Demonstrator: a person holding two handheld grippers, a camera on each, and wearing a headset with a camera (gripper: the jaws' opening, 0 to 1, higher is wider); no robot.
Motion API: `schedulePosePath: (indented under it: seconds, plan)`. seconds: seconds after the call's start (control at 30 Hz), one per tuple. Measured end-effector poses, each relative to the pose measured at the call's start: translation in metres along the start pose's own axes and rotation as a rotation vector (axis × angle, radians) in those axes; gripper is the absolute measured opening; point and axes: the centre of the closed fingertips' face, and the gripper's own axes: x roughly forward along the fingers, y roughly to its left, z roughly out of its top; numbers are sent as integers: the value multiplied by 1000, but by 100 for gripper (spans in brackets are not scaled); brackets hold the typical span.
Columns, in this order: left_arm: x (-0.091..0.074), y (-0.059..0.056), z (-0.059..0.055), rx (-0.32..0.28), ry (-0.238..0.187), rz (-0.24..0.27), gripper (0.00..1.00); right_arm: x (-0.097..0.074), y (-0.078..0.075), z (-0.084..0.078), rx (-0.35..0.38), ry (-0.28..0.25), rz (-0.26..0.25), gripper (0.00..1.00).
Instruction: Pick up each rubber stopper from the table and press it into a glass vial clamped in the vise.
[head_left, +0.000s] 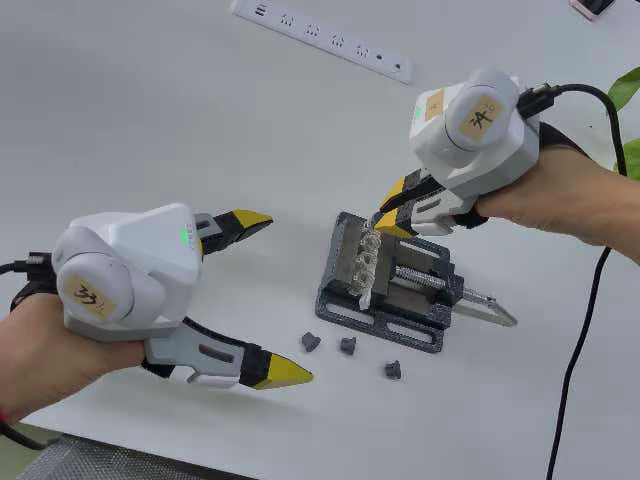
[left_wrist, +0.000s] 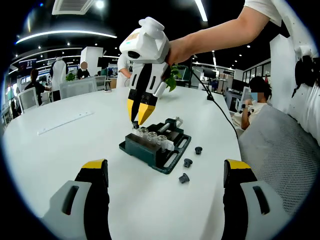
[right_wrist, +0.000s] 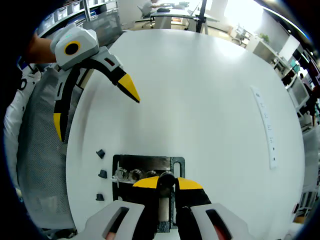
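Dark rubber stopper (right_wrist: 166, 179), small and round, sits pinched in my right gripper's (head_left: 387, 222) nearly closed fingers above the glass vials (head_left: 366, 258) in the vise (head_left: 400, 322). Three more stoppers (head_left: 347, 345) lie on the bench (head_left: 150, 120) at the vise's six o'clock. My left gripper's (head_left: 285, 298) fingers gape, empty.

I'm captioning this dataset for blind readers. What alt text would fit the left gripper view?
The right gripper pinches a dark rubber stopper at the end vial in a dark vise on a white table. Three loose stoppers lie beside the vise; the left gripper stands open in front.
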Motion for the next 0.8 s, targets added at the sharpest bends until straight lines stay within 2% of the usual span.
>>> schedulePosePath:
  seconds: [0.3,0.43,0.67,0.8]
  plan:
    - [0,1,-1,0,0,1,95,0,0,1,10,-19,0,9]
    - [0,2,-2,0,4,3,95,-7,-2,3,11,-32,-8,9]
    - [0,1,-2,-2,3,3,95,-13,-4,1,11,-39,-17,0]
    - [0,0,-3,-4,4,0,94,-12,-3,0,8,-36,-7,0]
